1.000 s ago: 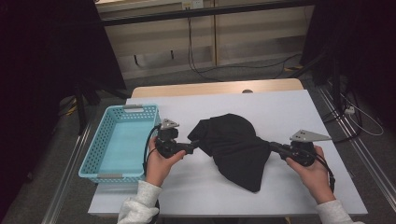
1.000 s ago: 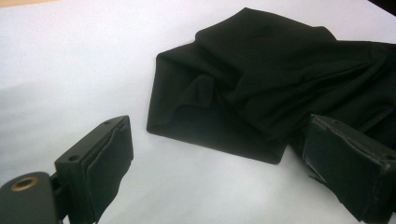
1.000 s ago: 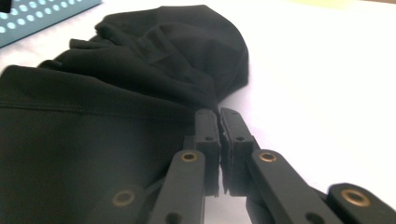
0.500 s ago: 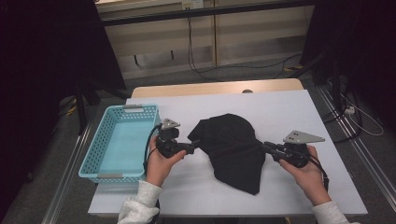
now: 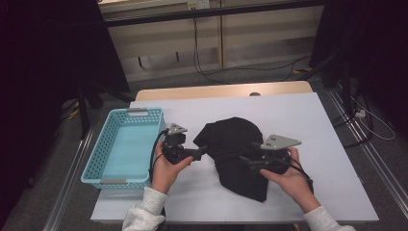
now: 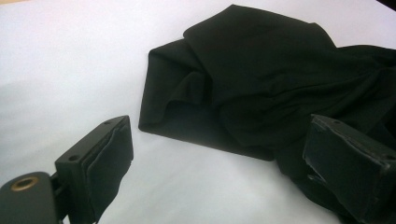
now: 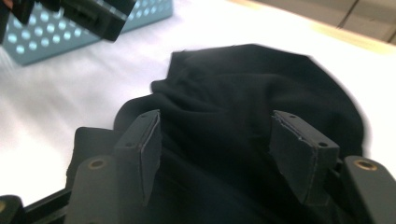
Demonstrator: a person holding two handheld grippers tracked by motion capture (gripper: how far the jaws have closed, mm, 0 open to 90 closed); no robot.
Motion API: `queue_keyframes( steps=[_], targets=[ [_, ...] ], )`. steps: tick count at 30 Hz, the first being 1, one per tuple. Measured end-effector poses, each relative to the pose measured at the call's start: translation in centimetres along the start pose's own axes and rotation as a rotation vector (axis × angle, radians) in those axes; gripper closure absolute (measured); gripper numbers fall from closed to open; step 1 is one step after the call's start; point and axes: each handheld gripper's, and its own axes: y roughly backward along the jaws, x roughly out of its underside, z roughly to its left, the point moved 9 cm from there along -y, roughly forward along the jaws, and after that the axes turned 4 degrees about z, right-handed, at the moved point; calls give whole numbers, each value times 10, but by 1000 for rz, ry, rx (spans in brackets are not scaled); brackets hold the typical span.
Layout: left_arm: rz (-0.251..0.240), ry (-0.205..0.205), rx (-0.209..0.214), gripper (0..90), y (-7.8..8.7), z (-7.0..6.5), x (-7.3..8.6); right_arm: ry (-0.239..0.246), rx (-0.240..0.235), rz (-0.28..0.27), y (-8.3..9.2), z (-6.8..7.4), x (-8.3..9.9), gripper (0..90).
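At the left of your white table point(image 5: 317, 120) stands the light blue basket point(image 5: 122, 147), its long side running from near to far. Just right of it your left gripper point(image 5: 202, 150) sits in your left hand point(image 5: 166, 168), pointing right at the left edge of the black cloth point(image 5: 238, 154); in the left gripper view its jaws stand wide apart, the pads pressing on nothing, with the cloth's folded edge lying just beyond them. The cloth lies crumpled in the middle of the table, well clear of the basket. Over its right part hangs your right gripper point(image 5: 245, 161), held in your right hand point(image 5: 288, 178). Its jaws have just been opening, and in the right gripper view they stand apart above the fabric, with nothing pinched between the pads.
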Motion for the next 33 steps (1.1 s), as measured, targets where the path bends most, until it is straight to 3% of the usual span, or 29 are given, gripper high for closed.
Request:
queue_keyframes(
  steps=[4, 7, 9, 11, 14, 21, 26, 33],
  targets=[
    [-1, 5, -3, 84, 2, 2, 1, 23, -7, 50, -21, 9, 5, 394],
    [0, 5, -6, 84, 3, 4, 2, 40, 3, 105, -32, 12, 16, 592],
    [-3, 7, -6, 84, 3, 5, 2, 42, -1, 127, -36, 11, 24, 842],
    [-2, 11, -4, 84, 4, 5, 2, 45, -9, 135, -35, 10, 26, 868],
    [-4, 11, -7, 84, 4, 6, 1, 17, 2, 101, -27, 3, 22, 880],
    [0, 11, -7, 86, 3, 8, 1, -55, 64, 14, 15, -34, 19, 883],
    [-2, 13, -3, 87, 0, 6, 0, -103, 105, 4, 36, -56, 32, 882],
    [-1, -1, 7, 90, -3, 2, -2, -140, 134, 16, 41, -69, 47, 880]
  ],
)
